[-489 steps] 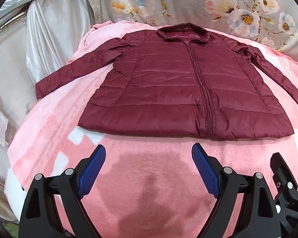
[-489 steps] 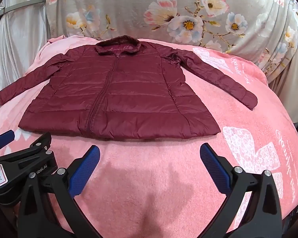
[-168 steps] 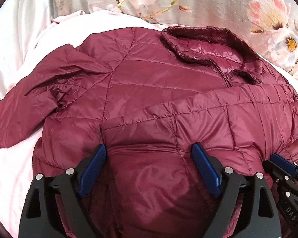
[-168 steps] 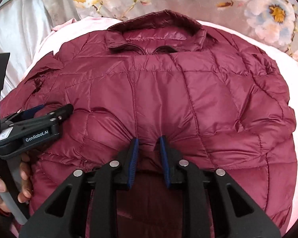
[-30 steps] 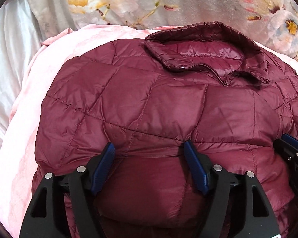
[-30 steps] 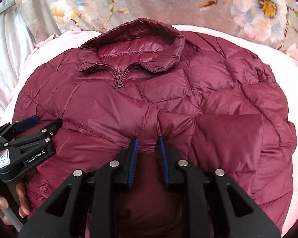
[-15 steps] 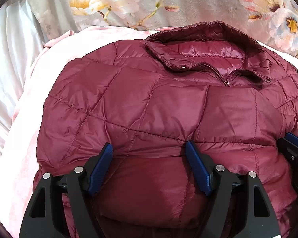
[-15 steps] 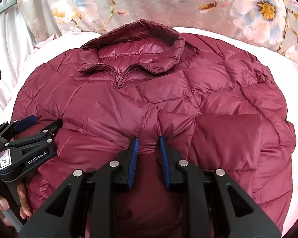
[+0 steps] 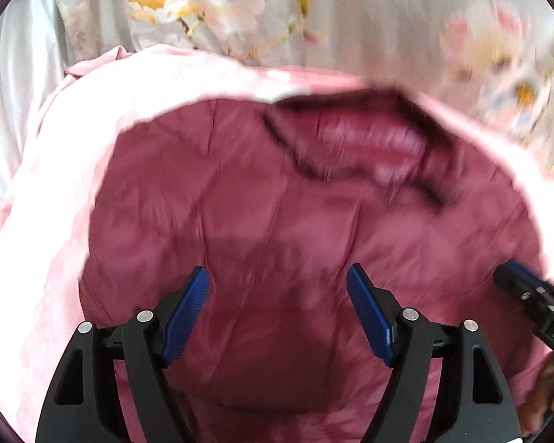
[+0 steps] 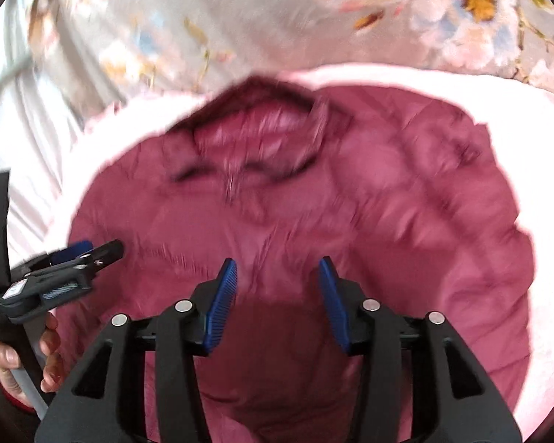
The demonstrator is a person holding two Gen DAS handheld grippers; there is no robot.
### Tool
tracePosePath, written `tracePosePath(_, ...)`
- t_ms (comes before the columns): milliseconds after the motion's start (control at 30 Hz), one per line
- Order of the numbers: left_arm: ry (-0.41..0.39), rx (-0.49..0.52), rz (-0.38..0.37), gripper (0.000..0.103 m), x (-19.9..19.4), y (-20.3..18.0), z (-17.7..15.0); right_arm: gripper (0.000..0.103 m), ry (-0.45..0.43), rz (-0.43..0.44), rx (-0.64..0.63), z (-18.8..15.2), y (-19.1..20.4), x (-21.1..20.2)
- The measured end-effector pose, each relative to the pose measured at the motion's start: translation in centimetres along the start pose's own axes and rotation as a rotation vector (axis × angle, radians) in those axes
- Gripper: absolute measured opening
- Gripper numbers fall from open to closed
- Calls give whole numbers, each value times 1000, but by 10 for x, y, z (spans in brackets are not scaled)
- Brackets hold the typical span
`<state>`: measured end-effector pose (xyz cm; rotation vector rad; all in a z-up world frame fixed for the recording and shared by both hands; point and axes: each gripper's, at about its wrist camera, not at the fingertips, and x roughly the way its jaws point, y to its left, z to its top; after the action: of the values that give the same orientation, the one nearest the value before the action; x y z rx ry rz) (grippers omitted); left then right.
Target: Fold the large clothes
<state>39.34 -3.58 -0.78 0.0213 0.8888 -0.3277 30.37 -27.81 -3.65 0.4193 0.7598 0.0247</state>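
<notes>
1. Floral fabric point(image 9: 351, 18) hangs behind a pink blanket point(image 9: 48, 221) that covers the work surface; both wrist views are smeared by motion blur.
2. On the blanket lies a maroon quilted jacket point(image 9: 277, 221), folded into a compact bundle with its collar point(image 10: 255, 118) at the far side and the zipper point(image 10: 232, 184) showing just below the collar.
3. The left gripper point(image 9: 277, 291) has its blue pads point(image 9: 186, 310) spread wide, and its jaws are opening; jacket fabric shows in the gap, but the pads do not pinch it.
4. The right gripper point(image 10: 277, 284) stands about half open, with its jaws opening; its pads point(image 10: 221, 302) are clear of the jacket surface seen between them.
5. In the right wrist view the left gripper appears at the left edge, over the jacket's near left part, with the person's hand point(image 10: 26, 354) wrapped around its handle.
6. In the left wrist view the right gripper's tip pokes in at the right edge, above the jacket's right side.
</notes>
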Motion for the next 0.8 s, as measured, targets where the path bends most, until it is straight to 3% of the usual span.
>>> tracePosePath(100,35,-101,-138,77,7,8,41,51,-1,112,170,32,-22,10)
tracePosePath(200,115,-213,-229,76,41,10,69,51,9,153,306,52,-40,35)
tracePosePath(367,246,-401,-333,74,99,13,78,51,85,257,511,58,-60,84)
tracePosePath(400,259,-411,-329,72,106,12,77,47,104,259,523,59,-59,93)
tracePosePath(433,261,-407,-316,61,110,10,75,37,123,264,522,58,-57,100)
tracePosePath(467,262,-381,-308,43,112,6,75,28,144,269,510,59,-54,105)
tracePosePath(500,268,-348,-304,30,112,3,76,10,159,263,491,60,-51,107)
tracePosePath(533,274,-315,-289,11,112,0,77,9,165,223,435,63,-45,105)
tracePosePath(667,231,-141,-191,10,103,-11,71,8,127,37,154,62,-22,86)
tracePosePath(800,183,-36,-133,11,110,-25,54,8,138,-66,15,47,-7,104)
